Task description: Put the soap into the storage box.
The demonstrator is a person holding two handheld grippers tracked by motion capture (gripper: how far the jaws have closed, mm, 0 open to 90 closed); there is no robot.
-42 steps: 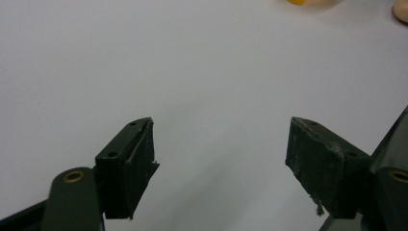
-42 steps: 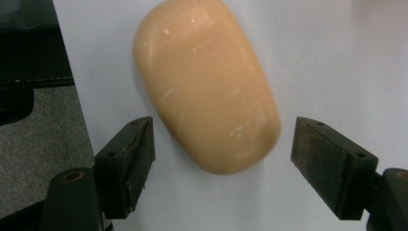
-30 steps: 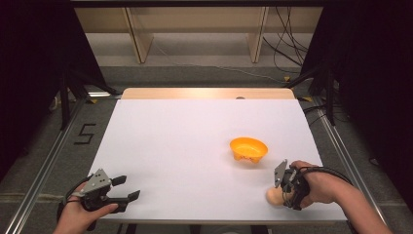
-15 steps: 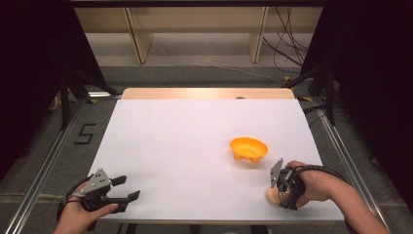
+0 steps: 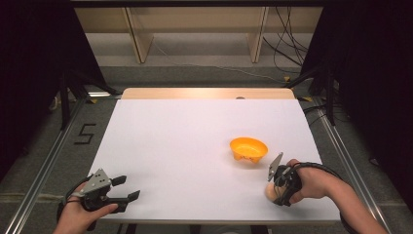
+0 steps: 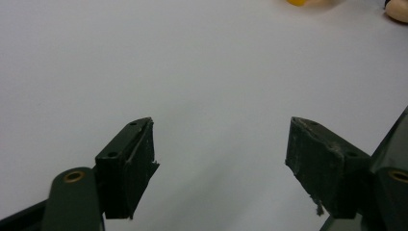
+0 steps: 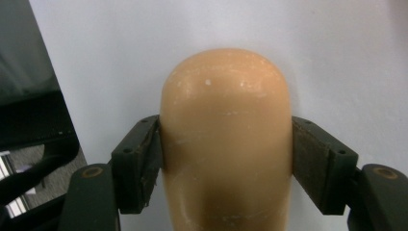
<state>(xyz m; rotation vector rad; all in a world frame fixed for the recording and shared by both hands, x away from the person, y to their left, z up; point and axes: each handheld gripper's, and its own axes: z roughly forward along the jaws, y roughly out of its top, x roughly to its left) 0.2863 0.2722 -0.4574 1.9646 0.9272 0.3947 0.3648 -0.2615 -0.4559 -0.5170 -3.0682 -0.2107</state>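
Observation:
A tan egg-shaped object sits between the two jaws of my right gripper, and both pads press its sides. From above, that same egg-shaped object peeks out beside the right gripper near the table's front right edge. An orange bowl stands a little beyond it, to the left. My left gripper rests at the front left corner, open, jaws pointing right. Between its fingers lies bare white table.
The white table top has a wooden strip along its far edge. Metal rails run along both sides on the floor. Shelving legs and cables lie beyond the table.
The right hand has shifted slightly left and turned with the egg-shaped object held. The left gripper has stayed in place.

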